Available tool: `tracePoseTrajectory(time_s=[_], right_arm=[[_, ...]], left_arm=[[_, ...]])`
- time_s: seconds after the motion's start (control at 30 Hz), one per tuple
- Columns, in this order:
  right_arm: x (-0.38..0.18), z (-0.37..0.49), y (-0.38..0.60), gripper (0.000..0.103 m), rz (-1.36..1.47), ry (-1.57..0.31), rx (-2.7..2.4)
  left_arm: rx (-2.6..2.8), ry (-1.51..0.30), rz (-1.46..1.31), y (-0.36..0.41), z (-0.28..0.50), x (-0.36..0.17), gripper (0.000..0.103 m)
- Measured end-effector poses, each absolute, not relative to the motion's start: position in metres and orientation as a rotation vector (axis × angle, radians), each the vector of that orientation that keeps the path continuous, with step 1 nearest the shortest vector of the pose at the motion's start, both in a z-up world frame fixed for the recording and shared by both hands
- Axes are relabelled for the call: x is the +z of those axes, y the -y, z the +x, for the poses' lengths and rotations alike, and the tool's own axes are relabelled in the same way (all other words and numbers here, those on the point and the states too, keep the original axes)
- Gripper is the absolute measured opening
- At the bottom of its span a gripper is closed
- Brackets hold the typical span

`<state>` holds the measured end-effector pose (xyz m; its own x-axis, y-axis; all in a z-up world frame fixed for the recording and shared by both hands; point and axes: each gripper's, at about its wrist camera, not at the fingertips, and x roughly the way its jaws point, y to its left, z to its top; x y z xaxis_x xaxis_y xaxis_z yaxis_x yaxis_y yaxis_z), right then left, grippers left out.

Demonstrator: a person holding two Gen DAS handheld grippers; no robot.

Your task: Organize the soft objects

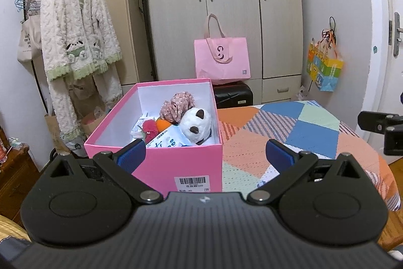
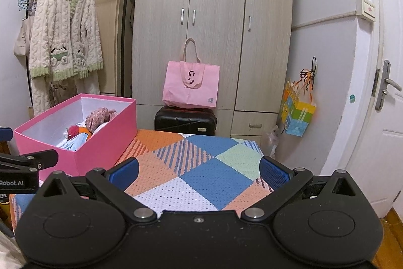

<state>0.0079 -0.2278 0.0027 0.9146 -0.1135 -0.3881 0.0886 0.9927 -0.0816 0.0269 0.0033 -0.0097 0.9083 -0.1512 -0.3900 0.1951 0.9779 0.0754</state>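
My left gripper has its jaws spread wide and holds nothing. It hangs just in front of the pink box, w/ the left blue pad seen against the box's near wall; if it touches, I cannot tell. My right gripper also has jaws spread wide, empty, above the patchwork cloth that covers the desk.

The soft things are all inside the pink box, which stands open on the left part of the desk. In the left view I see a white plush toy w/ dark ears at the right side of the box, leaning on the right wall. Behind it lies a floral fabric piece, pink-brown. To the left of them are a red fluffy item and sth orange, partly hidden. A white-blue packet lies at the front, and a small white carton near the left. The cloth beside the box is bare.

Behind the desk: a black suitcase w/ a pink tote bag on top, in front of a wardrobe. A fluffy robe hangs on a rack at left.
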Motion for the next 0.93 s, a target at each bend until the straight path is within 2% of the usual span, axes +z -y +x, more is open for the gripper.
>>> tracePoseTrajectory(time_s=[0.93], right_arm=[[-0.005, 0.021, 0.235, 0.103, -0.010, -0.428, -0.125]], left_arm=[[-0.189, -0.410, 0.054, -0.009, 0.036, -0.016, 0.103]])
